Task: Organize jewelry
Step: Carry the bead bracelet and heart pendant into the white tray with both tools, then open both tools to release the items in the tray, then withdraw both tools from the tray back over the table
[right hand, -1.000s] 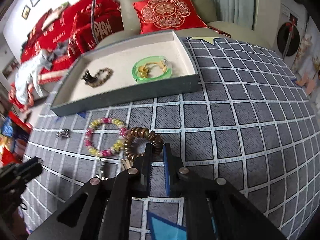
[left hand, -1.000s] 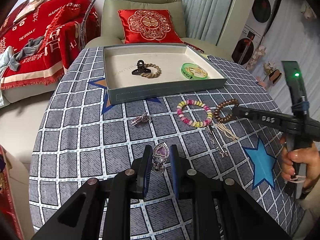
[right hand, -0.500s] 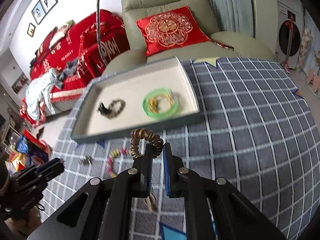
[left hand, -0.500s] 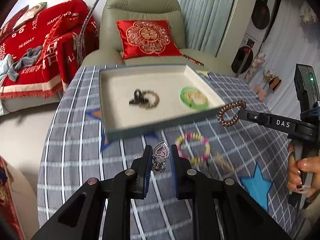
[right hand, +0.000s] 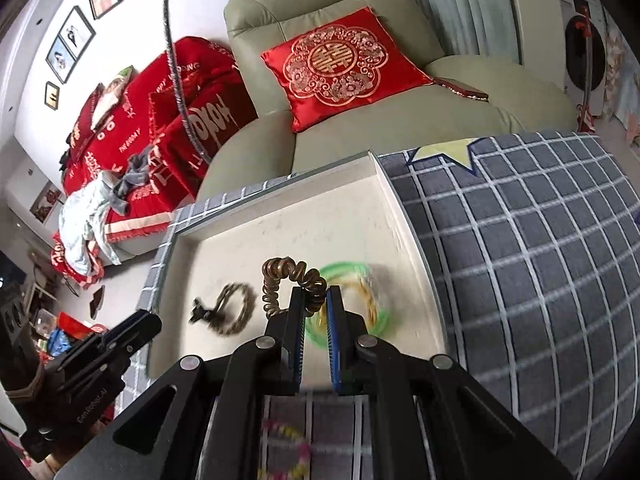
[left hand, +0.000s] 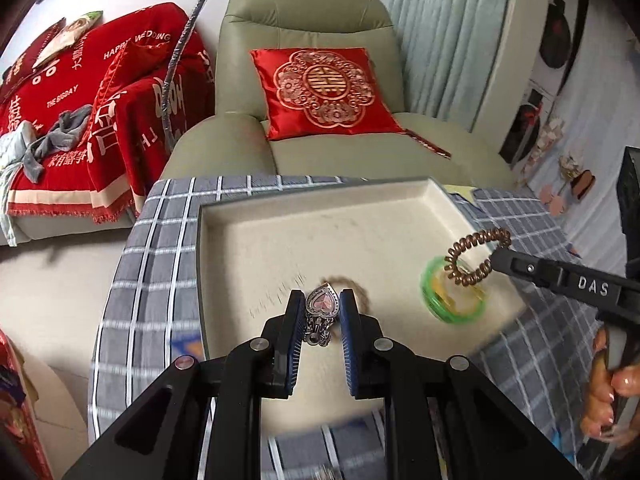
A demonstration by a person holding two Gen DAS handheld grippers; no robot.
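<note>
Over the tray (left hand: 224, 216), the left gripper (left hand: 322, 307) has its jaws pinching a heart pendant (left hand: 322, 305), and the right gripper (right hand: 314, 300) has its jaws clamped on a brown coil bracelet (right hand: 280, 274). Down in the tray lie a green bangle (left hand: 436, 304) and a braided bracelet (right hand: 236, 310). That tray sits on the checked desk (right hand: 520, 264), armchair (left hand: 304, 20) behind.
</note>
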